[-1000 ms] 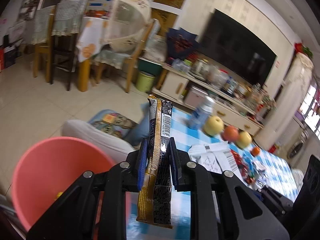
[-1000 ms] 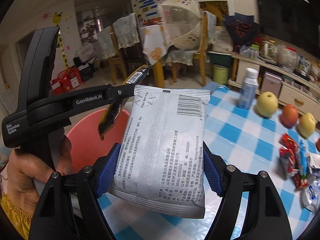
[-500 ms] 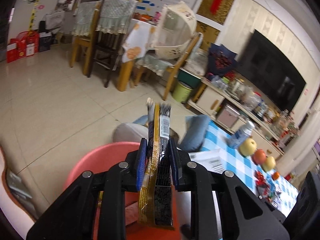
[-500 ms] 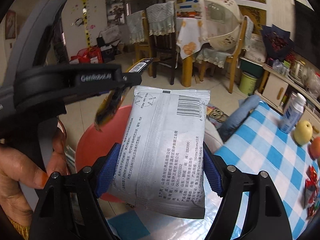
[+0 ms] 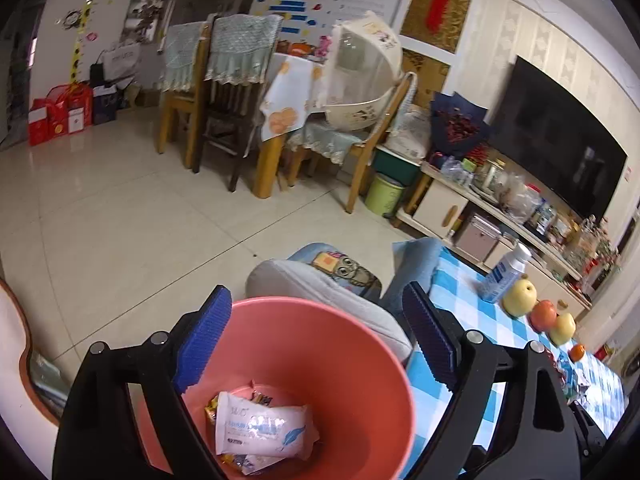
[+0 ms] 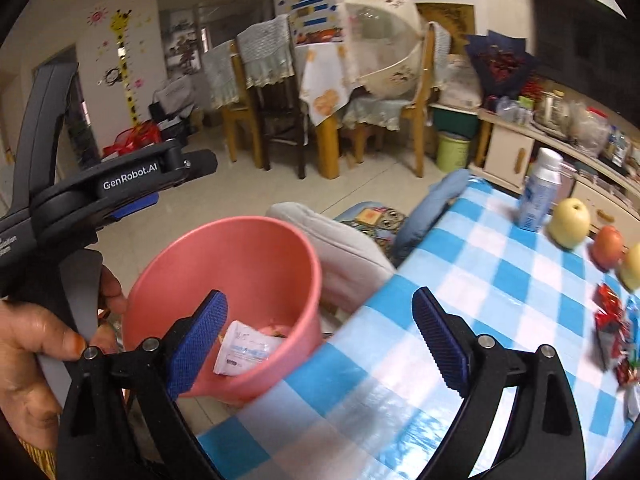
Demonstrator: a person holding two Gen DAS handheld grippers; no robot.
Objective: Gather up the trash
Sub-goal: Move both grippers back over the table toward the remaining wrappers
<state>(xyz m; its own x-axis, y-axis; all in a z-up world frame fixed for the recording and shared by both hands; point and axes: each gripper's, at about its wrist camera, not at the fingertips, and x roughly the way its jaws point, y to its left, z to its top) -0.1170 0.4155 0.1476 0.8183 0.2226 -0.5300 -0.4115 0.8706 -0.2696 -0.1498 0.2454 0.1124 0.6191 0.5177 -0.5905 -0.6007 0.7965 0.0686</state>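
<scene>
A pink bin [image 5: 352, 368] stands beside the table corner; it also shows in the right wrist view [image 6: 240, 264]. A white packet [image 5: 260, 428] lies inside it on other wrappers, seen too in the right wrist view [image 6: 244, 350]. My left gripper [image 5: 316, 344] is open and empty right above the bin. My right gripper [image 6: 320, 340] is open and empty over the bin's rim and the table edge. The left gripper [image 6: 168, 180] shows in the right wrist view, above the bin's far left side. More wrappers [image 6: 612, 328] lie on the table at the right.
The table has a blue checked cloth [image 6: 480, 280]. A white bottle [image 6: 540, 192], apples [image 6: 570, 222] and an orange [image 5: 577, 353] stand at its far side. A grey cushion [image 5: 320, 292] lies behind the bin. Chairs and a dining table [image 5: 280, 92] stand across the tiled floor.
Both grippers opened. The dark and gold wrapper left the left gripper and the white packet left the right; the white packet now lies in the bin. The left gripper moved over the bin.
</scene>
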